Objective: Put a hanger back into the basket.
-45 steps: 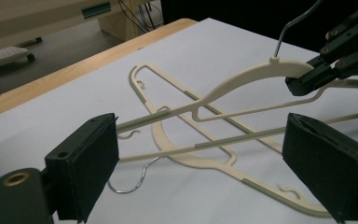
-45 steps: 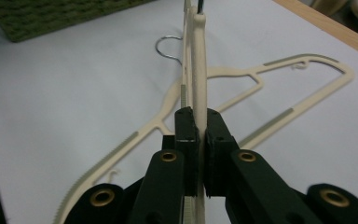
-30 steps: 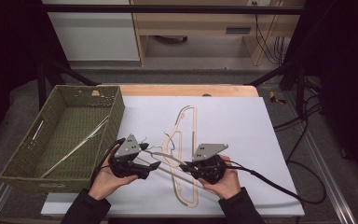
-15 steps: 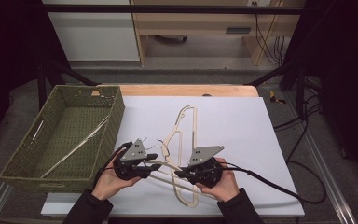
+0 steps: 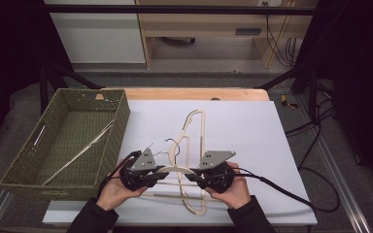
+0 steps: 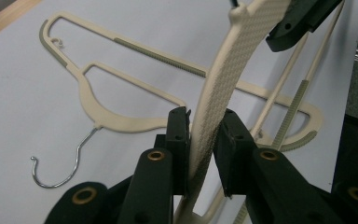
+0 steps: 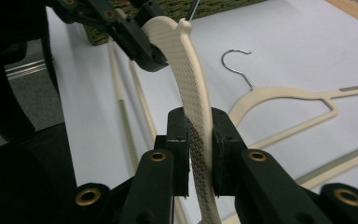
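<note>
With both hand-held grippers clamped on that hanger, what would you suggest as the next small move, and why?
Probably lift the held hanger a little higher, both ends together. The left hand-held gripper and right hand-held gripper each pinch one arm of it, and a second hanger lies flat on the white sheet right beside it. More height should clear it before carrying toward the basket, the likely goal.
</note>
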Demonstrator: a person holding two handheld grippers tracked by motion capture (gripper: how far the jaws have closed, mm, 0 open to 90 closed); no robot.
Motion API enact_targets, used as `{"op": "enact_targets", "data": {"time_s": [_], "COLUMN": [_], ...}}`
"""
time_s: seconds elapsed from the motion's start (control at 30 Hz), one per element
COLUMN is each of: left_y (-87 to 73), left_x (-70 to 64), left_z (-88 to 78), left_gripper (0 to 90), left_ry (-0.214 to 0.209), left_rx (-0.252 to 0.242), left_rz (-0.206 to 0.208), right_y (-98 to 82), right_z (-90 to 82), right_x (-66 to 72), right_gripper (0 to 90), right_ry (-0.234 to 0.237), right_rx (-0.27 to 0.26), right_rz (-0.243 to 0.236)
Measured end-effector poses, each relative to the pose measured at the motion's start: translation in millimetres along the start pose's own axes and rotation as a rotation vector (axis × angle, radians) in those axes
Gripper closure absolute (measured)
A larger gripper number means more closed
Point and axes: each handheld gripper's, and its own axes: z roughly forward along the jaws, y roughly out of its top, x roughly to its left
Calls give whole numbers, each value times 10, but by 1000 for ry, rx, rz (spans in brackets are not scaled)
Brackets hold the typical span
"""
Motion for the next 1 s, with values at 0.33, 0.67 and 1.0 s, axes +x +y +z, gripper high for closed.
{"op": "enact_targets", "data": {"time_s": [0.33,0.67,1.0], "left_y": [32,68,55], "left_x": [-79,-183,-129], "left_z": [25,37,-39], "left_gripper": [811,863,863], "left_ry": [-62,-126,-50], "left_rx": [7,-24,-71], "left_rz": [-42,-49,-100], "right_y": [-32,-58,-93], "right_z": [-26,-62,-285], "right_x": [-65,-100,-181], "right_gripper": [680,529,257], "right_ry": [-59,-101,-137], "right_rx": [-14,-26,-79], "right_rz": [46,43,92]}}
